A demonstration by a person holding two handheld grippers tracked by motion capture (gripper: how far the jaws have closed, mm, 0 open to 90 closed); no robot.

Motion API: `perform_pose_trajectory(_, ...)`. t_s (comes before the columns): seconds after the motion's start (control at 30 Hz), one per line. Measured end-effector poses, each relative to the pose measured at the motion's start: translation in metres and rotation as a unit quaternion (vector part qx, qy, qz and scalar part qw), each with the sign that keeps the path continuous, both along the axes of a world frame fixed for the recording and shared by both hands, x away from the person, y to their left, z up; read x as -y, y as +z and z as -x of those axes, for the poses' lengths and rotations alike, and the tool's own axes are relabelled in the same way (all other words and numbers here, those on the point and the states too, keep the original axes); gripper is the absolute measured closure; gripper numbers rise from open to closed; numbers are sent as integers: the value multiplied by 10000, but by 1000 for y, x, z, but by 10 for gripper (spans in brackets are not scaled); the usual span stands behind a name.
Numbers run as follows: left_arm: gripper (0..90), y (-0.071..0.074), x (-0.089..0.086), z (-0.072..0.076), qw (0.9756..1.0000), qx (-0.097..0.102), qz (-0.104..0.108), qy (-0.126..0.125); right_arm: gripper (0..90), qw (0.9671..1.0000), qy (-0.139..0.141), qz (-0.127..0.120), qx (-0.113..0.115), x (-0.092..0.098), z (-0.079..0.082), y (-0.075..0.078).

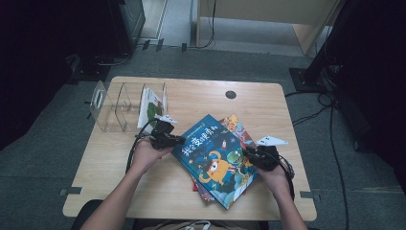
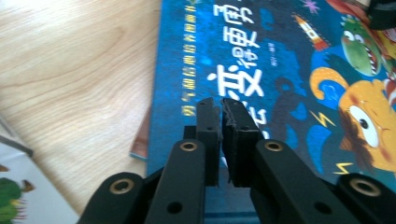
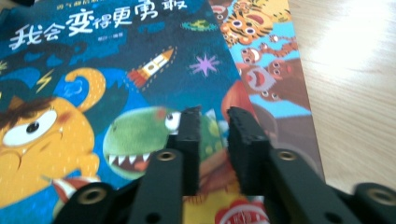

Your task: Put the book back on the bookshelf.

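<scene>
A: How do the jaws of the left gripper (image 2: 219, 105) stand?

B: Nearly together, just a thin slit between the black pads. They sit over the left edge of the blue picture book (image 1: 216, 158). I can't tell whether the cover edge is pinched between them.

A: And the right gripper (image 3: 214, 114)?

B: Its jaws stand a little apart, with a narrow gap. They hover over the book's opposite edge, above the green dinosaur on the cover. Nothing is visibly clamped there.

A: Where is the book itself?

B: It lies face up and turned at an angle on the wooden table (image 1: 201, 96), between the two hands. It rests on top of a second book (image 1: 235, 125) with tigers on an orange cover, which sticks out at the far side.

A: Anything farther out?

B: A clear plastic book stand (image 1: 112, 108) sits at the table's far left corner, with one white-covered book (image 1: 151, 108) upright in its rightmost slot, just beyond the left gripper.
</scene>
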State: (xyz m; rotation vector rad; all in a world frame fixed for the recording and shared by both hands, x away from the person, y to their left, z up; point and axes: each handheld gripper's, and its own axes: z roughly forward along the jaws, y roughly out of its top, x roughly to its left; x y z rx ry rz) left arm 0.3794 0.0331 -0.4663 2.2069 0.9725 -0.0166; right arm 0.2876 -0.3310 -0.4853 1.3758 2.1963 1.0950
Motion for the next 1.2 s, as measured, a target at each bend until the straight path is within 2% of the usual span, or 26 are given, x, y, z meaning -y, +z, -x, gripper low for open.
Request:
perform_pose_trajectory(0.13, 900, 0, -4, -6, 10000, 28, 17, 62, 855, 10000, 0, 22, -52, 3, 7, -1)
perform_pose_trajectory(0.23, 900, -1, -7, -11, 9999, 40, 26, 143, 885, 9999, 57, 84, -110, 3, 10, -3)
perform_pose_trajectory(0.3, 900, -3, -8, -14, 9998, 48, 16, 198, 894, 9999, 90, 102, -69, 2, 12, -4)
perform_pose_trajectory(0.4, 900, -5, -7, -15, 9995, 152, -122, 251, 895, 9999, 90, 94, -28, 3, 14, -5)
perform_pose_trajectory(0.57, 900, -7, -6, -16, 9992, 186, -209, 300, 894, 9999, 90, 58, -7, 3, 15, -6)
perform_pose_trajectory(0.67, 900, -6, -5, -15, 9980, 307, -321, 439, 894, 9999, 102, 47, -2, 4, 15, -6)
perform_pose_trajectory(0.77, 900, -6, -4, -14, 9969, 398, -493, 474, 894, 9999, 104, 40, -5, 4, 15, -6)
perform_pose_trajectory(0.93, 900, -9, -2, -15, 9967, 359, -552, 465, 894, 9999, 103, 32, -9, 4, 14, -6)
perform_pose_trajectory(1.17, 900, -8, -2, -15, 9974, 295, -480, 461, 899, 9999, 119, -7, 14, 5, 14, -7)
perform_pose_trajectory(1.2, 900, -7, -2, -14, 9986, 165, -368, 346, 900, 9999, 119, -33, 15, 6, 14, -8)
